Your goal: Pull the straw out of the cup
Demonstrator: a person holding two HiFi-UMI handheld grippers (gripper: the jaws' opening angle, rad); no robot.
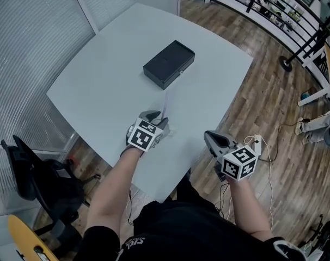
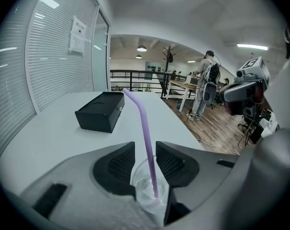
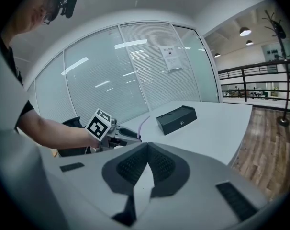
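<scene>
The left claw is closed on a clear plastic cup, 1 ribbed dark pad pressed against each side of its rim. The cup stands at the near edge of the pale grey surface, and its base shows through the see-through wall. 1 straw stands in it, pale purple and opaque. Its foot rests on the bottom of the cup and its stem rises nearly upright between the 2 pads. Near the top the straw bends at an elbow, and the short end leans off to the left. From the head view only the thin upper length of the straw shows above the left claw.

The right claw is shut with nothing in it, the tips of its pads meeting. It hangs off the edge of the surface, well apart from the cup and to the right of it.

Beyond the cup, a flat black box lies near the middle of the surface. Behind it on the left runs a glass wall with blinds.
</scene>
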